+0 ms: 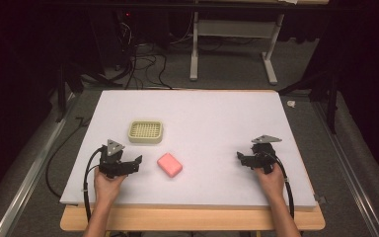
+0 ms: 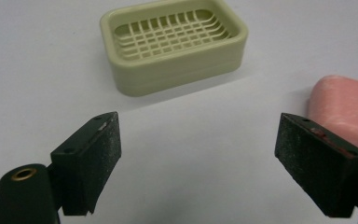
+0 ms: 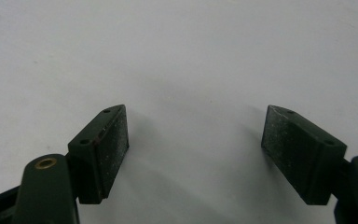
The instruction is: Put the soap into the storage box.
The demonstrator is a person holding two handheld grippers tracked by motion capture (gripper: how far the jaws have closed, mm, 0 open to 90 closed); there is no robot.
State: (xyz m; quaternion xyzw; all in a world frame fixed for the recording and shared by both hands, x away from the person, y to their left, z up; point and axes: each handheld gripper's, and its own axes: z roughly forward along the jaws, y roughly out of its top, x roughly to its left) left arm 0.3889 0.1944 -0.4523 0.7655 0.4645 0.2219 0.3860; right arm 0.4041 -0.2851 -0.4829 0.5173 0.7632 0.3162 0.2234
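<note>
High view: the white worktop [image 1: 202, 113] carries a cream soap dish [image 1: 145, 132] at left of centre and a pink soap bar [image 1: 170, 165] just in front of and to the right of it, the 2 items apart from each other. The left gripper [image 1: 137, 162] sits near the front-left edge, held in the left hand [image 1: 107, 186], its tips pointing toward the soap bar, close to it but not touching. The right gripper [image 1: 240, 158] is held in the right hand [image 1: 270, 180] at the front right, well apart from both items.

Left gripper view: the 2 jaws stand released, wide apart, with bare worktop between them. The soap dish [image 2: 175, 44] lies ahead, its slotted grid uppermost. The soap bar [image 2: 347, 109] lies beside and behind the right-hand jaw.

Right gripper view: the 2 jaws stand released, wide apart, over bare white worktop [image 3: 177, 60]; nothing is grasped.
</note>
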